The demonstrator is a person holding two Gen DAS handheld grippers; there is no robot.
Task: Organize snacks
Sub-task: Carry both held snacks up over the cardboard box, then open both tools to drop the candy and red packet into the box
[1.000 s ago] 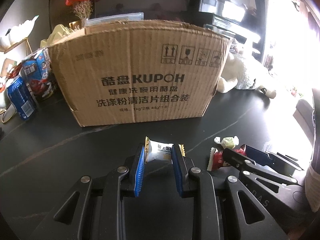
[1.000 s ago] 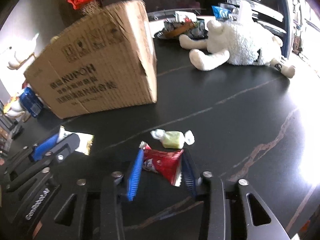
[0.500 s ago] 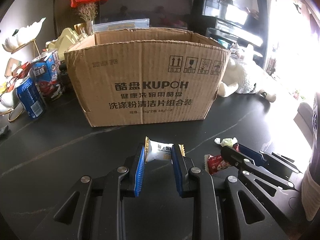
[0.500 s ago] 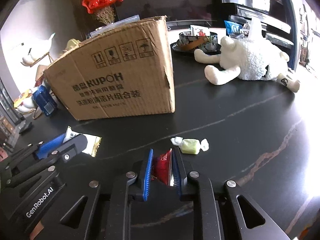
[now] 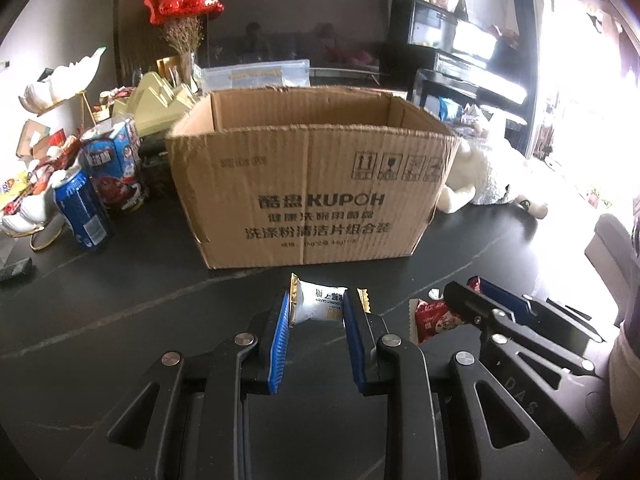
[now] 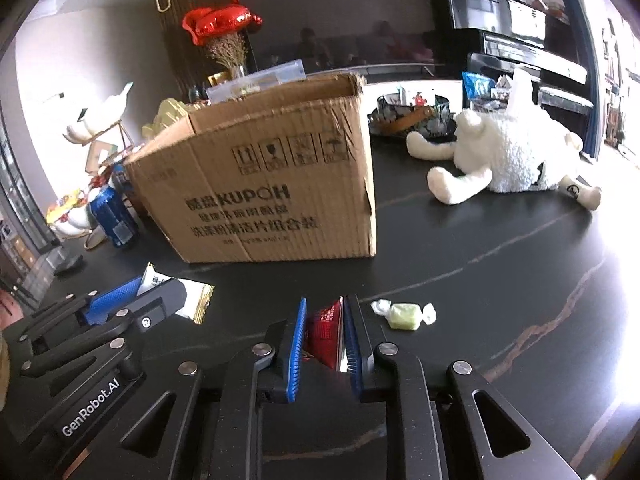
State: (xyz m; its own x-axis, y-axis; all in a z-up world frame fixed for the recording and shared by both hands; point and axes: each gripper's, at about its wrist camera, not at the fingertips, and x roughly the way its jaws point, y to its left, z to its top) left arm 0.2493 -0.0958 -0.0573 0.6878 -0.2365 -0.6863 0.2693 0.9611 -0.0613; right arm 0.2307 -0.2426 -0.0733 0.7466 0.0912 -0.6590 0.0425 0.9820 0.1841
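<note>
My left gripper (image 5: pixel 316 304) is shut on a white snack packet with gold ends (image 5: pixel 318 304), held above the black table in front of the open cardboard box (image 5: pixel 312 196). My right gripper (image 6: pixel 324 320) is shut on a red snack packet (image 6: pixel 326 328), also raised, to the right of the left gripper. The red packet shows in the left wrist view (image 5: pixel 434 318), and the white packet in the right wrist view (image 6: pixel 192 300). A green wrapped candy (image 6: pixel 404 314) lies on the table just right of my right gripper. The box (image 6: pixel 264 200) stands behind both grippers.
A white plush sheep (image 6: pixel 508 160) lies right of the box. A blue can (image 5: pixel 82 212) and a blue carton (image 5: pixel 116 164) stand left of it. A bowl of items (image 6: pixel 412 116) sits behind the sheep. Clutter fills the far left.
My right gripper closed on the red packet and lifted it. Both grippers rose and drew back from the box, so its open top now shows.
</note>
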